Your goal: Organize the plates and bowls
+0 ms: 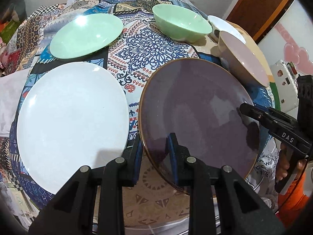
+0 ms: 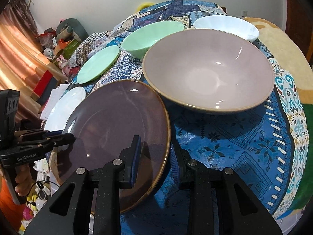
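Left gripper point(image 1: 154, 152) straddles purple plate point(image 1: 199, 113) rim, fingers spread, not pinching. Right gripper point(image 2: 155, 159) same at opposite rim. Plate on tablecloth point(image 1: 154, 45), between white plate point(image 1: 72, 113) and pink bowl point(image 2: 209, 72).

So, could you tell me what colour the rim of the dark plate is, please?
The purple plate has a thin brown rim, clearest in the right wrist view.

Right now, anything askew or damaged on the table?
No damage or spills visible. One oddity: the purple plate sits tilted, not flat, overhanging the table's near edge, with both the left gripper and the right gripper straddling its rim, jaws either side. The other plates and bowls look settled.
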